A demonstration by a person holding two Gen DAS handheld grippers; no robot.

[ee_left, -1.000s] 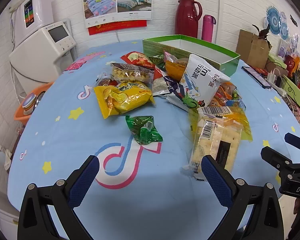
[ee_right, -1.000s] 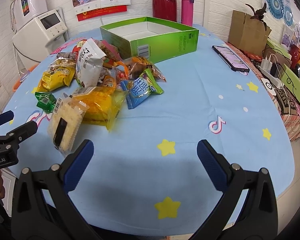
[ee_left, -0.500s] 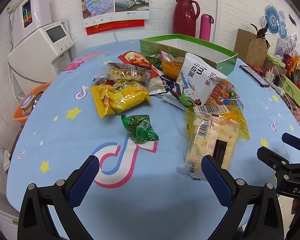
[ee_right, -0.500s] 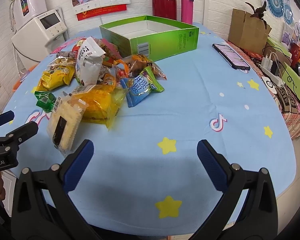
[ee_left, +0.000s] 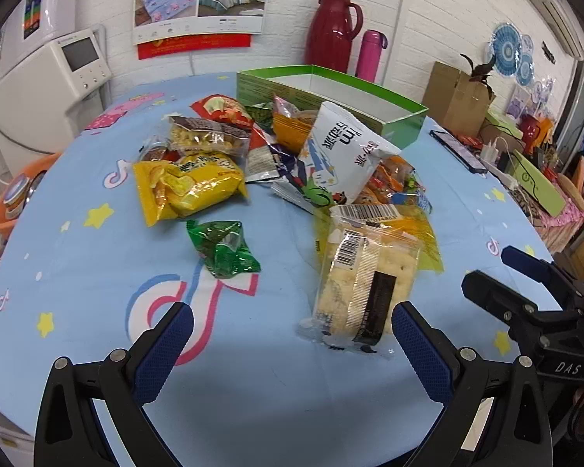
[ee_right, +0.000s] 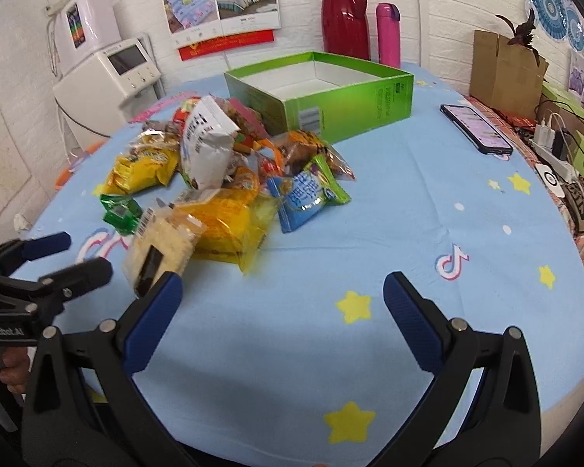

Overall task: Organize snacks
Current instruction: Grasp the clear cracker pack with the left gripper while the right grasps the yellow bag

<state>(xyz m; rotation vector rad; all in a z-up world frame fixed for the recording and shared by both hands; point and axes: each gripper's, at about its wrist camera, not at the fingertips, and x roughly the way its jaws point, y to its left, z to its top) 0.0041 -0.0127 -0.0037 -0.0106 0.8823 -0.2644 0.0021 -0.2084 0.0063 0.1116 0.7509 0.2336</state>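
Surface [ee_left: 78, 280]: a blue cloth printed with stars and music-note logos is spread over it; every snack and the box are carried on it.
Box [ee_right: 354, 101]: green, open-topped and white inside, it is set at the far side of the surface, just behind the snack pile; nothing can be seen inside it.
Snack pile [ee_left: 292, 155]: packets are heaped together at the middle of the surface, in front of the box.
White bag [ee_left: 342, 155]: it is propped on top of the pile, tilted.
Yellow bag [ee_left: 187, 186]: it is laid flat at the left edge of the pile.
Cracker pack [ee_left: 362, 284]: clear-wrapped, it is laid at the near edge of the pile, partly on a yellow wrapper, just beyond the right finger of the left tongs.
Green packet [ee_left: 224, 247]: small and crinkled, it is laid alone, near the yellow bag but apart from it.
Left tongs [ee_left: 288, 334]: held wide apart above the surface, with nothing gripped.
Right tongs [ee_right: 280, 303]: likewise spread wide over bare cloth, with nothing gripped.
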